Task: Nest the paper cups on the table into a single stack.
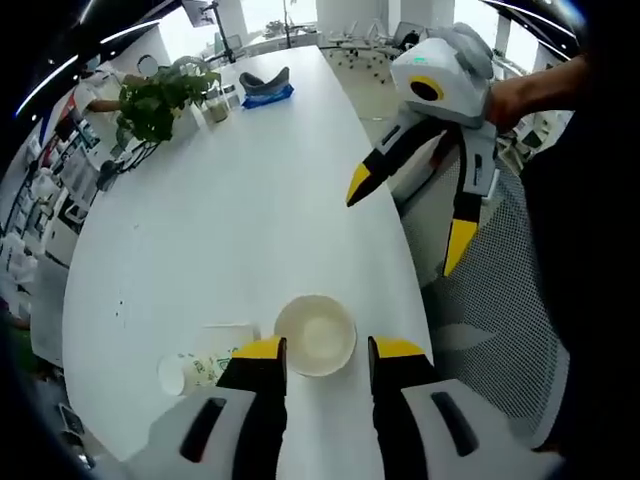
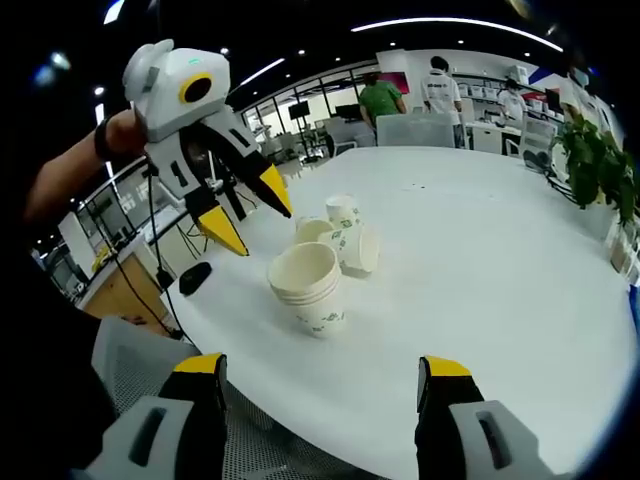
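On the white table [image 1: 230, 220] an upright stack of paper cups [image 1: 315, 335] stands near the edge, its mouth showing just ahead of my left gripper [image 1: 328, 350], which is open and holds nothing. A printed cup [image 1: 190, 372] lies on its side to the left. My right gripper [image 1: 407, 215] hangs open beyond the table edge. In the right gripper view the nested stack [image 2: 310, 285] stands in front, with a lying cup [image 2: 358, 250] and an upright cup [image 2: 342, 210] behind it. The left gripper [image 2: 252, 215] hovers open beside them. My right gripper [image 2: 320, 367] is wide open, short of the table edge [image 2: 300, 400].
A potted plant [image 1: 160, 100] and a blue-grey object [image 1: 265, 90] sit at the table's far end. A mesh chair [image 1: 500, 290] stands by the table edge. The plant [image 2: 600, 160] is at the right, people [image 2: 380, 100] stand far behind, and a side desk [image 2: 120, 290] is left.
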Available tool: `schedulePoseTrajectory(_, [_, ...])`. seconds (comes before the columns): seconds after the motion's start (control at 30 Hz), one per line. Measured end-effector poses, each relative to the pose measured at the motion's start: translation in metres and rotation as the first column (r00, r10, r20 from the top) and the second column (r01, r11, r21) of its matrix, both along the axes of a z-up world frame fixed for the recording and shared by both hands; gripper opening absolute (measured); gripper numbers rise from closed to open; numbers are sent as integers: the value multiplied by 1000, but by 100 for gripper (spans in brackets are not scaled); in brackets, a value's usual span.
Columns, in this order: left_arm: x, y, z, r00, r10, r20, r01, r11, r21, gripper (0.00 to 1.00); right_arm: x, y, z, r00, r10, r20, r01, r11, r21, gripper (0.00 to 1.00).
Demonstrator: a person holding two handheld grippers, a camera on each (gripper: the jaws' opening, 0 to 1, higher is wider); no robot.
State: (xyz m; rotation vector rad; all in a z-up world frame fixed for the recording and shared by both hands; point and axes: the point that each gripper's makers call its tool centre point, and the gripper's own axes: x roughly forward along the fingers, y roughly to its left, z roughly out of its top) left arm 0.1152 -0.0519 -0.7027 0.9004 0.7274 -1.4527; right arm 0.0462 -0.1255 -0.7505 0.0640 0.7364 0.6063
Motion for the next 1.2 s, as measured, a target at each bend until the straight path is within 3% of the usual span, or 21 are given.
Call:
schedulePoseTrajectory(0.33, [19, 36, 8, 993, 114, 16, -114, 993, -26, 33, 1, -4, -1, 1000, -5, -2, 5, 1000, 2, 78])
schedulePoseTrajectory(0.63, [44, 71, 5, 968, 248, 39, -247, 969, -27, 32, 1, 0, -4, 1000, 2, -12, -2, 1000, 2, 78])
schedulePoseTrajectory(0.8, [56, 92, -11, 952, 298, 64, -299, 954, 4, 31, -1, 4, 3, 1000, 10, -11, -9, 1000, 3, 78])
schedulePoseTrajectory(0.87, [54, 97, -18, 949, 310, 63, -311, 950, 19, 31, 10, -2, -6, 1000, 13, -12, -13, 1000, 2, 78])
schedulePoseTrajectory(1.2, [43, 122, -48, 925, 377, 46, -379, 924, 52, 32, 20, 0, 7, 1000, 27, -3, -27, 1000, 10, 77])
